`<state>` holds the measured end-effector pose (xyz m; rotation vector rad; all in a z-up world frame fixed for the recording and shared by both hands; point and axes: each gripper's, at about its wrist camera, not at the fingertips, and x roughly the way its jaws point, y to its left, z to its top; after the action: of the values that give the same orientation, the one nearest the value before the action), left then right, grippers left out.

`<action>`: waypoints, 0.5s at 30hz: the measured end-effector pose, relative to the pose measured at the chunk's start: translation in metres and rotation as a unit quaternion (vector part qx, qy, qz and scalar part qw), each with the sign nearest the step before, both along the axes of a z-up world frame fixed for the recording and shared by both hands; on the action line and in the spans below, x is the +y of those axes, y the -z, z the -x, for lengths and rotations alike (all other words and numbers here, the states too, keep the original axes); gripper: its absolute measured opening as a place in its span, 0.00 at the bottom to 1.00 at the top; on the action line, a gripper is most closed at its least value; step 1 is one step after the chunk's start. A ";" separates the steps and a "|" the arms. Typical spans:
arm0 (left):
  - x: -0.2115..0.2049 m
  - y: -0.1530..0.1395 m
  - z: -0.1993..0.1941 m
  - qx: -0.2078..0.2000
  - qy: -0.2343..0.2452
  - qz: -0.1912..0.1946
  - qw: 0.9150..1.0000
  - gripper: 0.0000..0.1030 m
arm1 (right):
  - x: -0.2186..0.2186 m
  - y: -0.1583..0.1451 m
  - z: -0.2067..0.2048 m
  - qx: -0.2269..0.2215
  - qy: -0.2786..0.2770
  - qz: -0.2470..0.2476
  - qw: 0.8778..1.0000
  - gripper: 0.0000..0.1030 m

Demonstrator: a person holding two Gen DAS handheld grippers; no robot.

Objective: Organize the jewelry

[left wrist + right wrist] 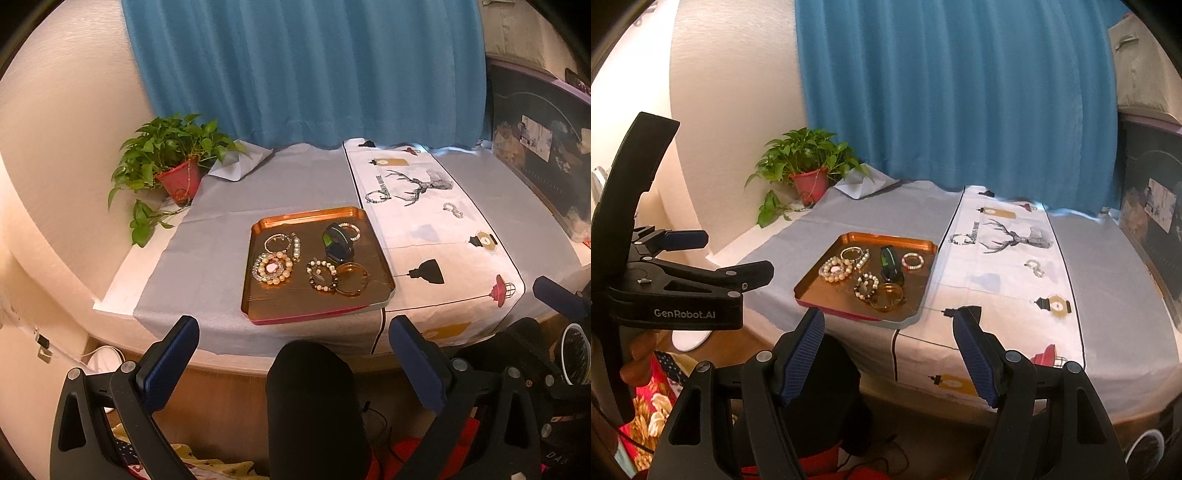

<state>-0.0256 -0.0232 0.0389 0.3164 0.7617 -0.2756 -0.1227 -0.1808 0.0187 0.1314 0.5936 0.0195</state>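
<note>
Beside the tray (317,310), 2 bracelets (453,211) loose

Copper-orange tray (258,291) with a red front edge. Grey cloth (207,236) beside a white runner (424,236) printed with a black stag and lanterns. Teal curtain (303,70). Green plant (166,147) in a red pot (181,181). Cream-pink bead bracelet (272,268); amber bangle (352,278).

Before me: potted plant (173,162) in red pot, blue curtain (306,70), deer-print cloth (417,206) over grey tablecloth (207,258).
</note>
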 end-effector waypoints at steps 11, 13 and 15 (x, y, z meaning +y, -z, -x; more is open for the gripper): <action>-0.046 0.005 -0.046 0.030 0.037 -0.005 0.999 0.99 | -0.044 0.016 -0.022 0.016 0.043 -0.017 0.999 0.71; -0.059 0.004 -0.064 0.043 0.043 0.001 0.998 0.99 | -0.062 0.020 -0.029 0.019 0.061 -0.015 0.998 0.71; -0.074 0.005 -0.086 0.055 0.045 0.010 0.997 0.99 | -0.082 0.025 -0.037 0.021 0.082 -0.015 0.996 0.71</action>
<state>0.0602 -0.0971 0.0343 0.3195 0.8548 -0.3868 -0.0861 -0.2632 -0.0067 0.2092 0.6223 -0.1337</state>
